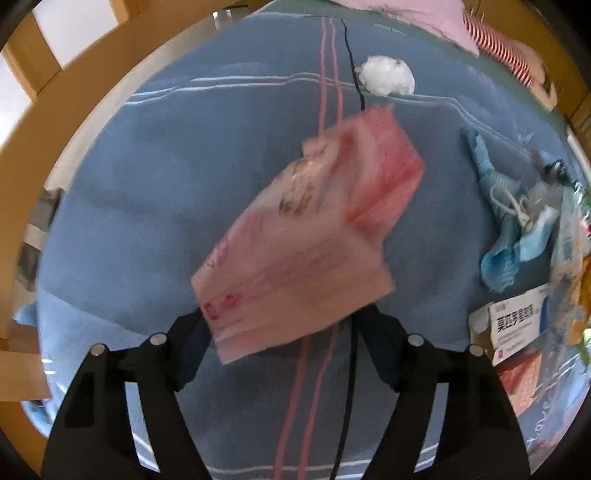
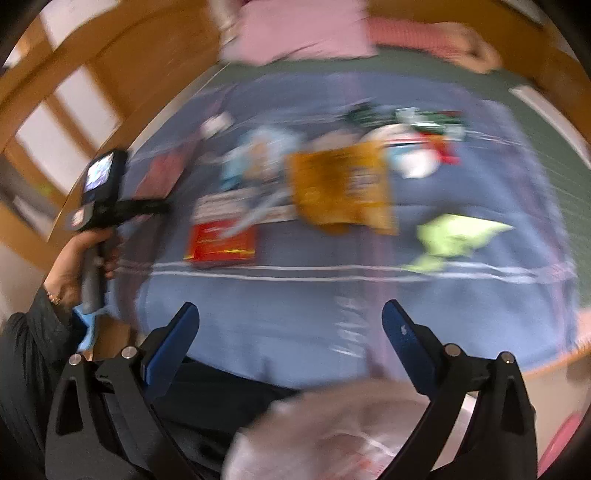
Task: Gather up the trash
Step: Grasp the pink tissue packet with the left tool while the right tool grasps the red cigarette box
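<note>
In the left wrist view a pink tissue pack [image 1: 306, 236] hangs blurred above the blue striped bedsheet [image 1: 155, 192], its lower end clamped between the black fingers of my left gripper [image 1: 284, 317]. A crumpled white tissue [image 1: 388, 75] lies beyond it, a blue face mask [image 1: 506, 221] and a medicine box [image 1: 517, 325] to the right. In the blurred right wrist view my right gripper [image 2: 291, 314] stands open over bare sheet. Ahead of it lie a red box [image 2: 221, 240], an orange snack bag [image 2: 343, 188] and a yellow-green wrapper [image 2: 454, 236].
A wooden bed frame [image 2: 110, 74] runs along the left and far side. Pink bedding [image 2: 299, 33] lies at the head. A black cable [image 1: 356, 85] crosses the sheet. A pale plastic bag [image 2: 332, 435] sits just below my right gripper. A hand [image 2: 70, 266] grips the left gripper's handle.
</note>
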Tool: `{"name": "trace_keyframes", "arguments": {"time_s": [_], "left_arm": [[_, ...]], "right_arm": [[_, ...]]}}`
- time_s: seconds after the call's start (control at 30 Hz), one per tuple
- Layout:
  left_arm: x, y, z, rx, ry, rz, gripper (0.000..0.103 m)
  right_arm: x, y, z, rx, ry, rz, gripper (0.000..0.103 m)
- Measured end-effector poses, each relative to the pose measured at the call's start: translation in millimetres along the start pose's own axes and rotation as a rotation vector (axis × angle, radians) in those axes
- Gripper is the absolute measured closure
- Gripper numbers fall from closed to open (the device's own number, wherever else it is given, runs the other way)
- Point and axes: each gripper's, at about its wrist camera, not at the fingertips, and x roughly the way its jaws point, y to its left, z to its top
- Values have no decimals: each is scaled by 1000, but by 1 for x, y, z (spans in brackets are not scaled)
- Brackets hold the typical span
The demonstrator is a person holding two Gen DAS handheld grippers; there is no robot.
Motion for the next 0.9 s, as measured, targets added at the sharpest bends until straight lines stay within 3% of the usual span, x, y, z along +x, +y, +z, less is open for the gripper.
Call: {"name": "trace_keyframes", "arguments": {"time_s": [0.07,0.1,0.17,0.3,0.4,0.47,0.5,0.6,0.73,0.9], "left_arm": [[-8,4,2,-20,-14,-36,68],[-13,6,3,-35,-15,-66,73],[-30,14,2,-74,-48,-77,74],[-69,15,-12,-78,-143,-60,75],[-83,23,-13,-105,-179,-112,75],[-88,20,-22,-104,-196,-94,75],[-88,18,-21,-102,-203,-80,75],[-95,12,-25,-96,-227,-57,76],[-106,8,-37,-63,-263,-31,76],[-120,-2,-61,-26,-288,-83,76]], "right_arm": [[33,35,13,-68,25,-2,6],[42,42,15,-79,31,2,6],[76,63,26,-88,57,17,6],[125,75,42,-59,78,-51,6],[145,76,47,-37,95,-93,6],[152,78,48,-49,95,-119,9],[152,79,46,-56,88,-116,14],[147,79,42,-71,68,-126,16],[123,72,29,-60,66,-56,16],[80,61,0,-70,87,47,16]]}}
